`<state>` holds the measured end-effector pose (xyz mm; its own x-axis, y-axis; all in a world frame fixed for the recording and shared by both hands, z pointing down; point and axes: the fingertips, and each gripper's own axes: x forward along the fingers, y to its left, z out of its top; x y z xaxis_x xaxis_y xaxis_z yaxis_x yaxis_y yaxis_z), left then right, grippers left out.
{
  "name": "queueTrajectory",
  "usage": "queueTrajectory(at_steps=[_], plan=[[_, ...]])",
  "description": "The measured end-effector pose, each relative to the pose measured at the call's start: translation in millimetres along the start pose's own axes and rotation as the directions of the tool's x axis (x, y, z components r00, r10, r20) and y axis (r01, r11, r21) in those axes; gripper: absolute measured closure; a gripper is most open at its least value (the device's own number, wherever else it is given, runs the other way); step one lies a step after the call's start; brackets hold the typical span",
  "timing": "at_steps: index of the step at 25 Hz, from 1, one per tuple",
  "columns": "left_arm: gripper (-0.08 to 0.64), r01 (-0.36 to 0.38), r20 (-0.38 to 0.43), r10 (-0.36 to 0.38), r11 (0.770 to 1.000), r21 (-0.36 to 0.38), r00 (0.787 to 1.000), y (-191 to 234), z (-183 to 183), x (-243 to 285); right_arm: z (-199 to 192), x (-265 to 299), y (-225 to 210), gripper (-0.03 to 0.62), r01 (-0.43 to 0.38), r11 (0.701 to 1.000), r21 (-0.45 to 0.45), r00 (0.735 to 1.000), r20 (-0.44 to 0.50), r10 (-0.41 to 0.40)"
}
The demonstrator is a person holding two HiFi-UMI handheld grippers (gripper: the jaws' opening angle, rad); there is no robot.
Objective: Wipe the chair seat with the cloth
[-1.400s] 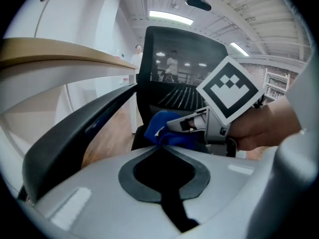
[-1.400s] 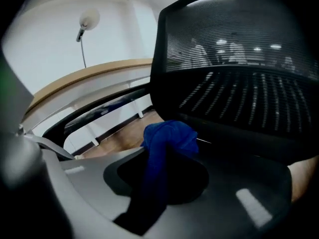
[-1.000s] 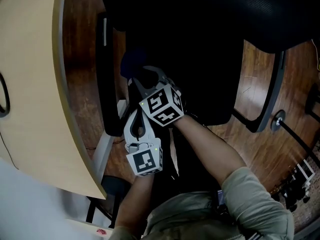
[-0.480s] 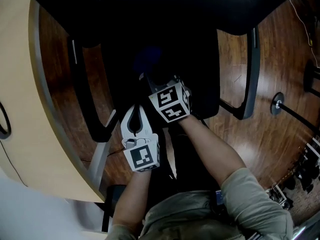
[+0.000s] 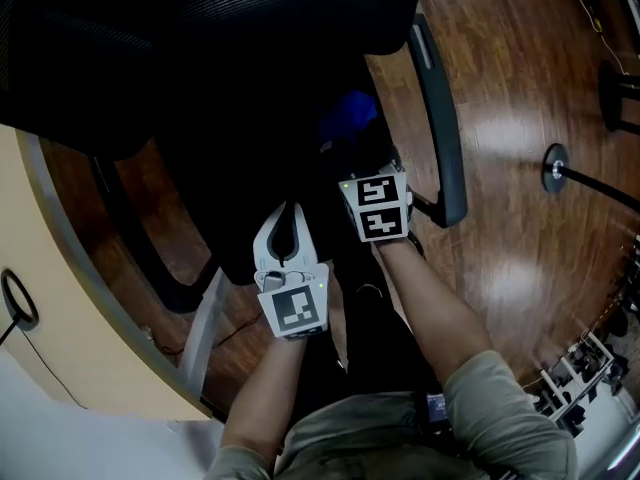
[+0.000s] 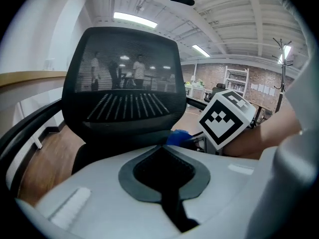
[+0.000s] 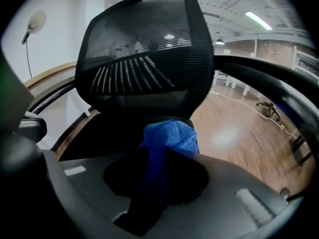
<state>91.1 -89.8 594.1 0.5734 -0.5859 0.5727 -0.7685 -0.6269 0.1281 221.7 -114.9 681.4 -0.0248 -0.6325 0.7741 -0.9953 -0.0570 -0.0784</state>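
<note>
**Spotter:** Where is the cloth?

**Operator:** It's pinched in my right tongs (image 7: 158,159), which are clamped on a fold of it. The rest of the blue cloth (image 7: 168,136) bunches out past the tips. It rests on the chair seat (image 5: 270,158), toward the edge beside the armrest (image 5: 440,138) and below the backrest (image 7: 144,49).

**Spotter:** And your other side?

**Operator:** My left tongs (image 6: 162,147) are closed tip to tip with nothing in them. They hang near the seat's front edge.

**Spotter:** How do you want to run this stroke?

**Operator:** I reckon I should keep the tips low so the wad presses flat, rather than trailing it by one corner. Then I'd make overlapping passes from this edge across to the opposite one. I'd keep the hard tips off the seat and the left tongs out of the path. The chair looks like it could swivel, so I'd push gently.

**Spotter:** What has changed in the last second?

**Operator:** My head view has swung round. The backrest spanned the top before and now sits at the upper left, with more floor (image 5: 520,168) showing on the right. My right tongs were crowded over the left ones and now stand apart from them. The hold on the cloth looks the same.
</note>
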Motion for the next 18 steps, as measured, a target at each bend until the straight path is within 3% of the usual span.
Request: queueTrajectory(at_steps=[7, 11, 18], plan=[[0.557, 0.048, -0.014, -0.048, 0.999, 0.025, 0.999, -33.1, -1.9, 23.5, -37.3, -14.9, -68.8, 0.508, 0.141, 0.978, 0.151, 0.990, -0.049, -0.136], [0.557, 0.052, -0.022, -0.051, 0.998, 0.022, 0.998, -41.8, -15.3, 30.9, -56.8, -12.6, -71.4, 0.508, 0.142, 0.973, 0.183, 0.989, -0.071, -0.131], [0.557, -0.015, -0.030, 0.015, 1.000, 0.007, 0.999, -37.0, -40.0, 38.0, -67.9, -2.4, -73.3, 0.508, 0.132, 0.977, 0.170, 0.990, -0.078, -0.120]])
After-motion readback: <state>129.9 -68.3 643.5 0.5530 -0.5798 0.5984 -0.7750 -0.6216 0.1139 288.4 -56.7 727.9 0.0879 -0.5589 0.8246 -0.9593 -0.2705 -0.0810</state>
